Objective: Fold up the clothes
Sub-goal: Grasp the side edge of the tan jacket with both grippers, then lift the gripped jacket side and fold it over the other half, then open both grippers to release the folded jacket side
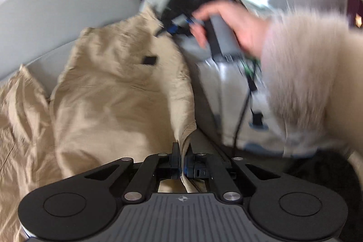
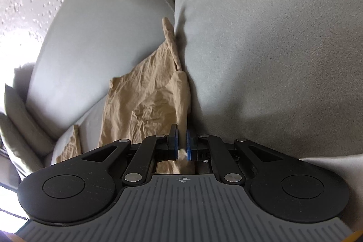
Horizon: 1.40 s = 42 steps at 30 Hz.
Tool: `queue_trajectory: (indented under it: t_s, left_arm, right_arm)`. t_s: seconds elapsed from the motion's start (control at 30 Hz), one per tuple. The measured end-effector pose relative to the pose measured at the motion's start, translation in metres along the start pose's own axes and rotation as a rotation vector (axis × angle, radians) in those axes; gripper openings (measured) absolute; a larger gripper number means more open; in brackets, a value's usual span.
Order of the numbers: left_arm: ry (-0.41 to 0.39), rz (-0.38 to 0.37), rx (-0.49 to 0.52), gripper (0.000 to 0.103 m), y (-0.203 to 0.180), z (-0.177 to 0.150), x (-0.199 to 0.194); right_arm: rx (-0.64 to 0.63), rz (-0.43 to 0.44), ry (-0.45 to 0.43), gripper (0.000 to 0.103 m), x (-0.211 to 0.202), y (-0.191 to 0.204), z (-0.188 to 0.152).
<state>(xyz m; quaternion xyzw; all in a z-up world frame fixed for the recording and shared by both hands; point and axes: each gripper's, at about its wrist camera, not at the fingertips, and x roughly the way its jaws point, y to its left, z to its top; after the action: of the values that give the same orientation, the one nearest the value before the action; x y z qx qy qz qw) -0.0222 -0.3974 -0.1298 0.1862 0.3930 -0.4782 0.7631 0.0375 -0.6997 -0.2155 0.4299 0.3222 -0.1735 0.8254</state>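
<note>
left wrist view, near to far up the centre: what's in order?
left gripper pinching the fabric edge → tan garment spread on the sofa → black tag on the garment → right gripper at the garment's far corner → grey sofa backrest.

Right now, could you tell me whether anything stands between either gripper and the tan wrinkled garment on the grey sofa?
Nothing visible does: the left gripper and the right gripper are each shut on an edge of the tan wrinkled garment, which lies on the grey sofa.
</note>
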Motion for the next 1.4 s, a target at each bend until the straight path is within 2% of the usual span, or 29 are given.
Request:
queue_trajectory:
  t_s: [0.07,0.2,0.33,0.43,0.53,0.7,0.8,0.9,0.97,1.1,1.2,1.3,1.33,1.37,1.4]
  left_arm:
    - [-0.026,-0.030,-0.076,0.001,0.023,0.002,-0.015]
    - [-0.107,-0.097,-0.210,0.001,0.061,-0.002,-0.042]
    - [-0.187,-0.139,-0.335,0.001,0.095,-0.020,-0.071]
    - [-0.231,-0.162,-0.424,0.001,0.124,-0.040,-0.093]
    - [-0.290,-0.151,-0.491,0.001,0.152,-0.060,-0.116]
    - [-0.367,-0.112,-0.605,0.001,0.193,-0.092,-0.143]
    - [-0.377,-0.083,-0.692,0.001,0.220,-0.114,-0.154]
    - [-0.341,-0.045,-0.762,0.001,0.232,-0.141,-0.158]
    - [-0.297,-0.037,-0.819,0.001,0.236,-0.158,-0.154]
    - [-0.236,-0.041,-0.935,0.001,0.250,-0.183,-0.148]
    - [-0.204,-0.050,-0.997,0.002,0.259,-0.191,-0.144]
    - [-0.202,-0.051,-1.005,0.007,0.260,-0.193,-0.146]
    - [-0.205,-0.036,-0.998,0.013,0.258,-0.192,-0.150]
    - [-0.209,-0.020,-0.990,0.017,0.256,-0.190,-0.154]
    - [-0.215,0.002,-0.980,0.027,0.253,-0.188,-0.160]
  right_arm:
    - [-0.001,-0.034,-0.026,0.001,0.001,0.005,0.000]
    - [-0.116,-0.108,-0.113,0.001,-0.007,0.045,-0.005]
    - [-0.192,-0.079,-0.210,0.001,-0.029,0.100,-0.007]
    - [-0.276,-0.040,-0.246,0.001,-0.043,0.154,-0.017]
    - [-0.369,-0.011,-0.261,0.001,-0.044,0.216,-0.036]
    - [-0.483,0.035,-0.273,0.001,-0.021,0.321,-0.081]
    - [-0.570,0.064,-0.239,0.001,0.006,0.379,-0.115]
    - [-0.679,0.090,-0.154,0.001,0.043,0.431,-0.156]
    - [-0.749,0.086,-0.064,0.001,0.074,0.455,-0.189]
    - [-0.855,0.017,0.090,0.001,0.136,0.478,-0.254]
    - [-0.898,-0.013,0.168,0.002,0.163,0.481,-0.292]
    - [-0.887,-0.026,0.252,0.029,0.166,0.482,-0.301]
    - [-0.876,-0.024,0.235,0.036,0.150,0.478,-0.295]
    - [-0.870,-0.018,0.200,0.038,0.131,0.475,-0.289]
    - [-0.864,-0.011,0.164,0.039,0.110,0.472,-0.279]
